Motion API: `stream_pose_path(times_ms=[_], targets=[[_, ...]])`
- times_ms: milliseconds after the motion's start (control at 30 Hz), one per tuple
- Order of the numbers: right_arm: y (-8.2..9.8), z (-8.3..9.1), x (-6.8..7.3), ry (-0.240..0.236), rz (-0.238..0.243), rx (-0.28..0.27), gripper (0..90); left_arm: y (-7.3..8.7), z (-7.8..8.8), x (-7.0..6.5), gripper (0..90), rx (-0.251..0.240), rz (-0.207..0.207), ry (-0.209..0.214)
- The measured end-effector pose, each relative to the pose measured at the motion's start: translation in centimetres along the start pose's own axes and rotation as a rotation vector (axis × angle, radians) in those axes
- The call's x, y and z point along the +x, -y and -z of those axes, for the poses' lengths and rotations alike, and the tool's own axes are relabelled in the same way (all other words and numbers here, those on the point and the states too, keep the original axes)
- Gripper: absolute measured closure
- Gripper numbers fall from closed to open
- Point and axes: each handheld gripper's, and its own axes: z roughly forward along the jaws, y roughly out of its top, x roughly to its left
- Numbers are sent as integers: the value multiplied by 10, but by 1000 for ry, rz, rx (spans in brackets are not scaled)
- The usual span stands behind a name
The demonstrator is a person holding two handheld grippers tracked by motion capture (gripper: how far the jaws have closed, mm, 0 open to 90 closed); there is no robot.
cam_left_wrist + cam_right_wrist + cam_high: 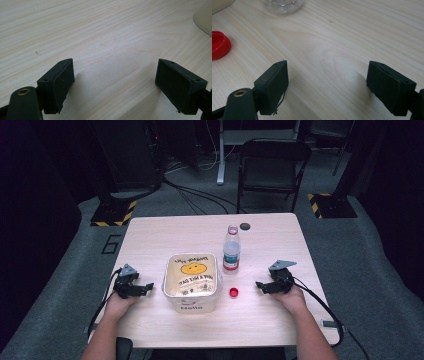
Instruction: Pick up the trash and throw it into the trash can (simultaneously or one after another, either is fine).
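A pale, fine-grained wooden table (260, 315) carries everything. The left gripper (148, 286) rests near its left edge, its black, blocky jaws spread wide over bare wood. The right gripper (258, 285) sits toward the right edge, likewise released, nothing between its jaws. Between them, nearer the middle, stand a soft cream bag (192, 276) with a smiley print, an uncapped clear plastic bottle (231, 249), and a round ribbed red cap (233, 292) lying just beside the bag.
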Motion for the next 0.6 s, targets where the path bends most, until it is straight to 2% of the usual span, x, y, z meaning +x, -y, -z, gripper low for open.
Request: stream_pose_path(times_ms=[67, 133, 267, 433, 600], targets=[[2, 2, 1, 11, -10, -5, 197, -1, 0, 0, 156, 1, 6, -6], [2, 5, 1, 1, 9, -3, 253, -1, -1, 1, 155, 1, 13, -9], [0, 5, 0, 17, -23, 6, 327, 0, 1, 0, 152, 9, 10, -11], [-8, 9, 4, 45, -19, -21, 355, 2, 2, -2, 152, -1, 11, -11], [-16, 20, 8, 68, 0, -55, 356, 3, 3, -3, 152, 4, 9, -7]])
